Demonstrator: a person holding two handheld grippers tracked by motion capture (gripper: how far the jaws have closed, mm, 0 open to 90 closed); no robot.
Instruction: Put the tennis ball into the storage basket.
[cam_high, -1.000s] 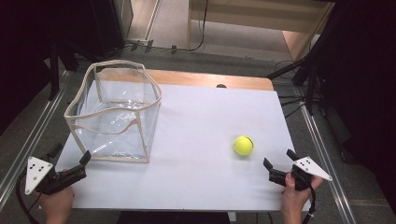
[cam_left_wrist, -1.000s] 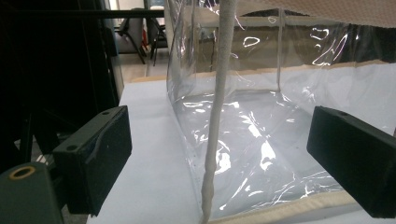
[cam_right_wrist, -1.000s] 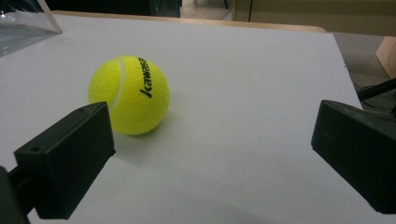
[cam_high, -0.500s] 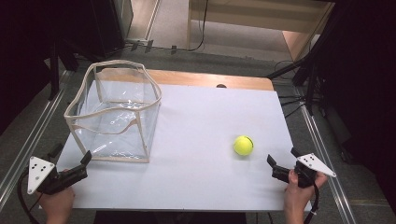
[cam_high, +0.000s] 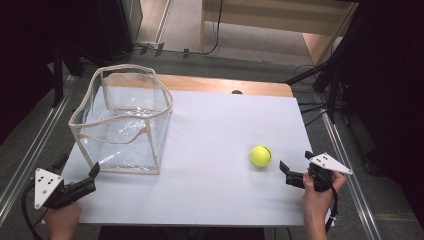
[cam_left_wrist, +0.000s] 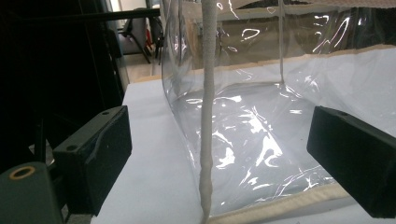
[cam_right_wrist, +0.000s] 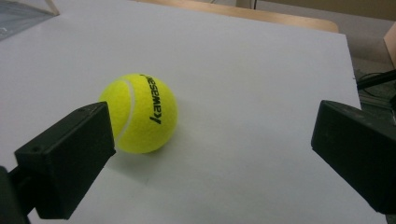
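At the table's (cam_high: 210, 130) near left corner, the left gripper (cam_high: 80, 177) sits low in a hand (cam_high: 62, 220), its jaws spread wide and empty, aimed forward and a little to the right at the clear bag (cam_high: 122, 120). In the left gripper view the bag's near corner seam (cam_left_wrist: 208, 116) stands upright between the jaws, with the bag just ahead of them and apparently not touched, though the close view makes that hard to judge. The bag stands upright on the table's left side, mouth open to the top, rim wavy, its left wall close to the table's left edge.

A wide stretch of bare white tabletop runs from the bag to the ball (cam_high: 260, 155), which rests on the right half, well apart from the bag and short of the right and near edges. Being round, the ball has no long axis; in the right gripper view its black lettering (cam_right_wrist: 157, 103) faces the camera and runs tilted up.

The right gripper (cam_high: 292, 171) lies just right of the ball, pointing left and slightly forward at it, jaws wide apart and holding nothing. In its own view the ball (cam_right_wrist: 139, 113) sits ahead beside the left-hand jaw, off the middle of the gap. The right hand (cam_high: 317, 192) is near the table's right edge.
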